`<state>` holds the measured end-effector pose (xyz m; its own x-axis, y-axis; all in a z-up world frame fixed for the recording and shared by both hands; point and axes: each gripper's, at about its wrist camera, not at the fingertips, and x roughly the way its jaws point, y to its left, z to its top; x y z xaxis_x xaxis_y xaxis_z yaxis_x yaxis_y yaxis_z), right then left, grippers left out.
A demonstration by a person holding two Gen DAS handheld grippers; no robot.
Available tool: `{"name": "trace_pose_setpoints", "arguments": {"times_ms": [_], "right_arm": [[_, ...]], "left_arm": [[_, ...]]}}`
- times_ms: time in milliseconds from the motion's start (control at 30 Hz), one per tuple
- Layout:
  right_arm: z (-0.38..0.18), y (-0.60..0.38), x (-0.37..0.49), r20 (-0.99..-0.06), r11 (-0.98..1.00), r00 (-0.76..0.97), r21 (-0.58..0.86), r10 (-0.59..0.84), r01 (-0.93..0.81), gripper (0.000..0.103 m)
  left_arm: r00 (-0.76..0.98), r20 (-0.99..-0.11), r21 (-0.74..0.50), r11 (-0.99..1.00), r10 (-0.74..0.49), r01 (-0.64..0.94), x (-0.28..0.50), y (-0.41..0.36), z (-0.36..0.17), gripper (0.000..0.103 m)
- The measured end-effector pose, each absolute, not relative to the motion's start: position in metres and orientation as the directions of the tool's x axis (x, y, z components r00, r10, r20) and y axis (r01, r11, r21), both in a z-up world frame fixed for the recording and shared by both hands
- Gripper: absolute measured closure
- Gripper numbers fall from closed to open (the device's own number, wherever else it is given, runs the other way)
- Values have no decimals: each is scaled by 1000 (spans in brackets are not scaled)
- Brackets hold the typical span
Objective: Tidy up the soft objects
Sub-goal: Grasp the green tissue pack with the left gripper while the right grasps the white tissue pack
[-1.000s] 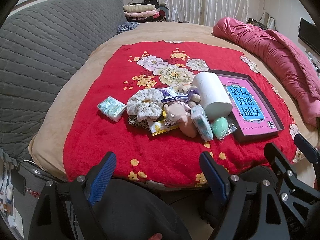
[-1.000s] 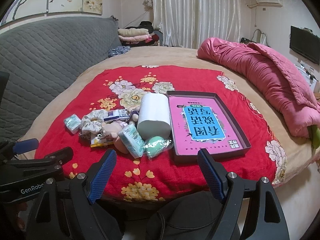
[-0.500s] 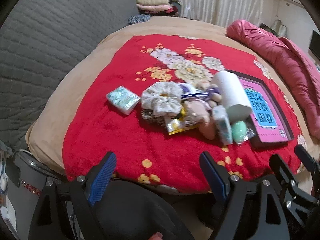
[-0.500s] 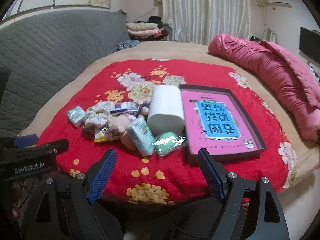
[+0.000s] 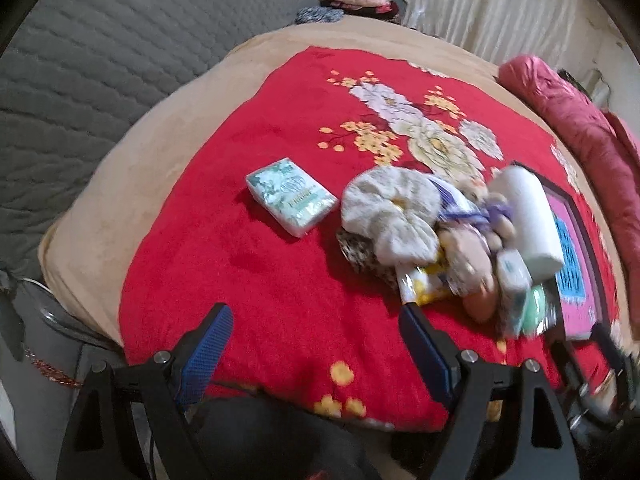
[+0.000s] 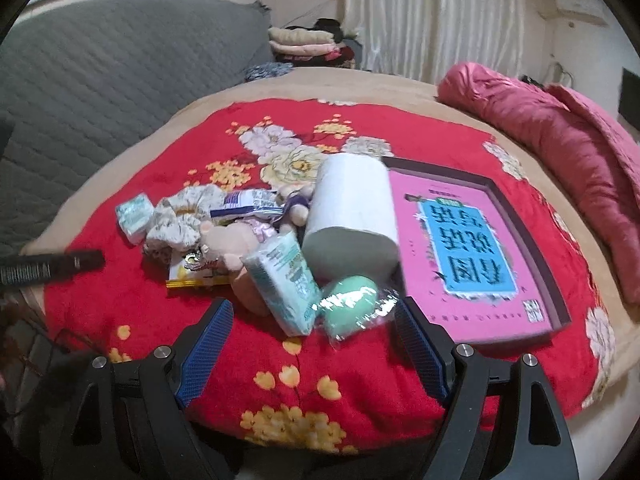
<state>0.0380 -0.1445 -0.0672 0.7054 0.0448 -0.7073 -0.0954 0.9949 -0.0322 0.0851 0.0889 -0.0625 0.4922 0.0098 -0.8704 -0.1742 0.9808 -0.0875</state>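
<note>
A heap of soft things lies on the red flowered blanket (image 5: 280,280): a white scrunchie (image 5: 388,212), a pink plush toy (image 6: 228,240), a toilet roll (image 6: 352,216), a tissue pack (image 6: 286,280) and a wrapped mint-green sponge (image 6: 350,306). A second tissue pack (image 5: 290,196) lies apart to the left. A dark box with a pink lining (image 6: 472,248) sits to the right of the heap. My left gripper (image 5: 316,356) hangs open over the blanket's near edge, well short of the pack. My right gripper (image 6: 312,354) is open just in front of the sponge and tissue pack.
A grey quilted headboard (image 6: 100,80) runs along the left. A rolled pink duvet (image 6: 560,152) lies at the right side of the bed. Folded clothes (image 6: 304,42) are stacked at the back by the white curtain. The left gripper's tip (image 6: 52,266) shows in the right wrist view.
Both grippers have moved forward and lower toward the bed. The left view has swung left onto the lone tissue pack; the right one has closed in on the heap. Nothing was gripped.
</note>
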Motion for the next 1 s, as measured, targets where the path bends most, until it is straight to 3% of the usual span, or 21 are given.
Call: {"name": "trace_pose_setpoints", "arguments": {"times_ms": [267, 467, 600, 700, 867, 1000], "right_arm": [[-100, -123, 73, -728, 978, 685, -121, 27, -168, 19], [-106, -119, 88, -711, 968, 703, -152, 33, -199, 19], [-111, -115, 92, -707, 960, 706, -177, 29, -217, 19], [-115, -115, 94, -710, 958, 704, -178, 33, -225, 20], [-116, -114, 98, -702, 958, 711, -170, 46, -230, 35], [-114, -113, 99, -691, 954, 719, -159, 77, -255, 68]], "left_arm": [[433, -901, -142, 944, 1, -298, 148, 140, -88, 18], [432, -895, -288, 883, -110, -372, 180, 163, -110, 19], [420, -894, -345, 837, -155, -425, 194, 174, -129, 32], [424, -885, -387, 810, -192, -441, 201, 177, -140, 35], [442, -872, -412, 801, -210, -434, 214, 176, -143, 53], [452, -857, -453, 778, -246, -436, 219, 177, -147, 67]]}}
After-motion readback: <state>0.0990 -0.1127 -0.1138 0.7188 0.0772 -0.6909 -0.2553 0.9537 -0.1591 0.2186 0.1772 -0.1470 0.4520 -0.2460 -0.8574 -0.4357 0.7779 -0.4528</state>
